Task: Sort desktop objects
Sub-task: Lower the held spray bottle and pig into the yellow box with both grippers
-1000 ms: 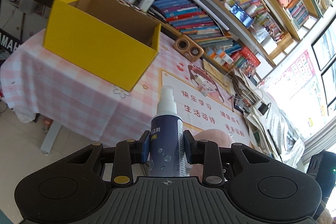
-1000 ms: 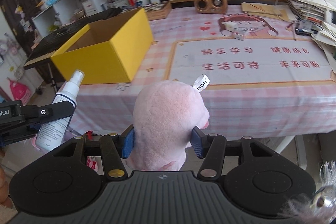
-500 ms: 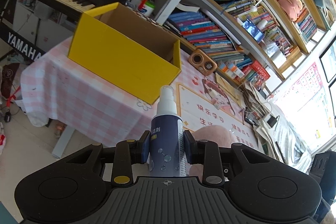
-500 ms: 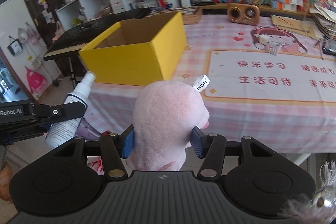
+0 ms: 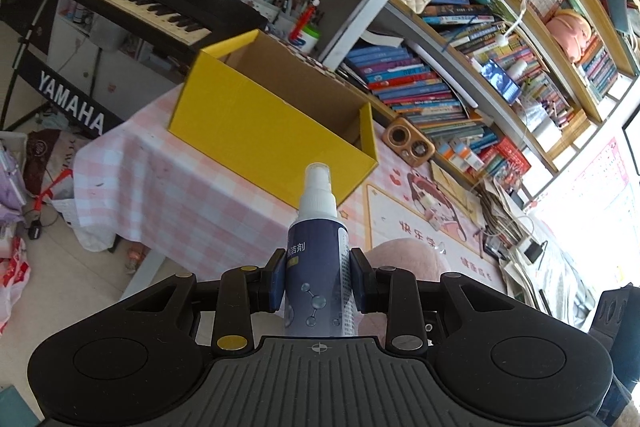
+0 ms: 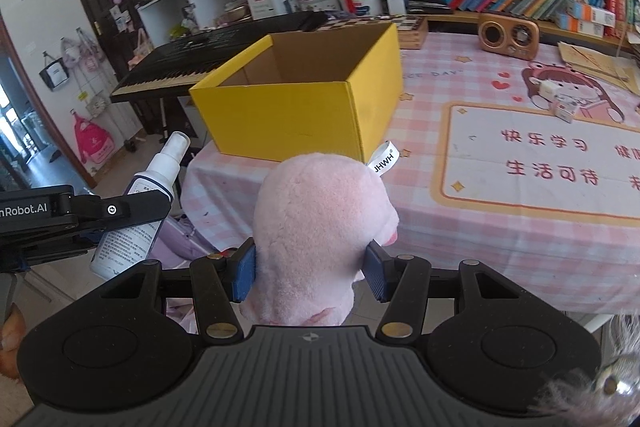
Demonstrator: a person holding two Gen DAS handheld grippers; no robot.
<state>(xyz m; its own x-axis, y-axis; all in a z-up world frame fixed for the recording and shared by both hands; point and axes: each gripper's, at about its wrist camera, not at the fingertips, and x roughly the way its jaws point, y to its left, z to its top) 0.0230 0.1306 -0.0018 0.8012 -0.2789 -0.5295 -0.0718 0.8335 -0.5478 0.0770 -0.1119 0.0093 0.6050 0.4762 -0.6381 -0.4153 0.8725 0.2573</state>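
Left claw (image 5: 318,287) is clamped on a blue spray bottle (image 5: 318,263), held upright with the white nozzle up, off the desk and short of its near edge. Right claw (image 6: 310,269) is clamped on a pink plush toy (image 6: 320,223), squeezed at both sides by the blue pads (image 6: 244,267), also held short of the desk (image 6: 500,227). A yellow cardboard box (image 6: 296,123) is seen open-topped at the desk's near corner, with nothing visible in the part of its inside that shows. Step in hand is judged as carry-to-box: both items are gripped, neither is over the opening yet. Next, each claw needs to be brought above the box rim, lowered inside, and only then released. The plush is soft and bulky, so rim clearance should be checked.
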